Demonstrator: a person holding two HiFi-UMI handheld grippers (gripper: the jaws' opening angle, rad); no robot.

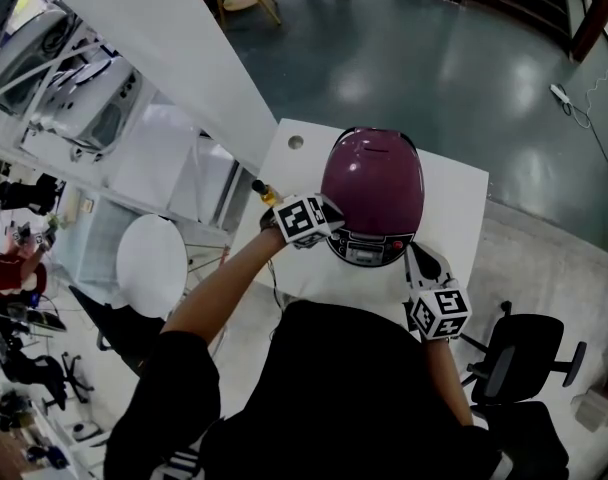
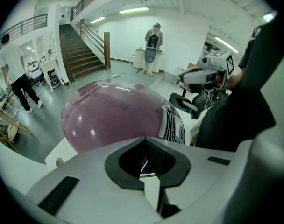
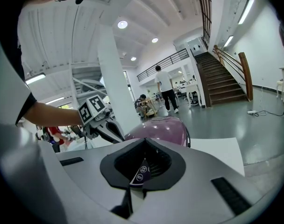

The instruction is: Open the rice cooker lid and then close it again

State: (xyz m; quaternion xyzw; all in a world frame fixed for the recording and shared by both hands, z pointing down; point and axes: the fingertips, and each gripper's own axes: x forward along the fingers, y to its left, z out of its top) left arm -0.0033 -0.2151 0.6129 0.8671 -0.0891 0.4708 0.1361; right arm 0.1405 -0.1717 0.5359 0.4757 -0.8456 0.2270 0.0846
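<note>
Head view: left gripper (image 1: 325, 216), right gripper (image 1: 416, 260), jaws pressed together, empty, flanking glossy maroon domed rice cooker (image 1: 372, 180); could skid if shoved sideways.

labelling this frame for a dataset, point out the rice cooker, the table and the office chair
rice cooker (image 1: 372, 180): head view, top of its purple lid
table (image 1: 456, 198): head view, bare white top beside the cooker
office chair (image 1: 534, 338): head view, its black seat
</note>
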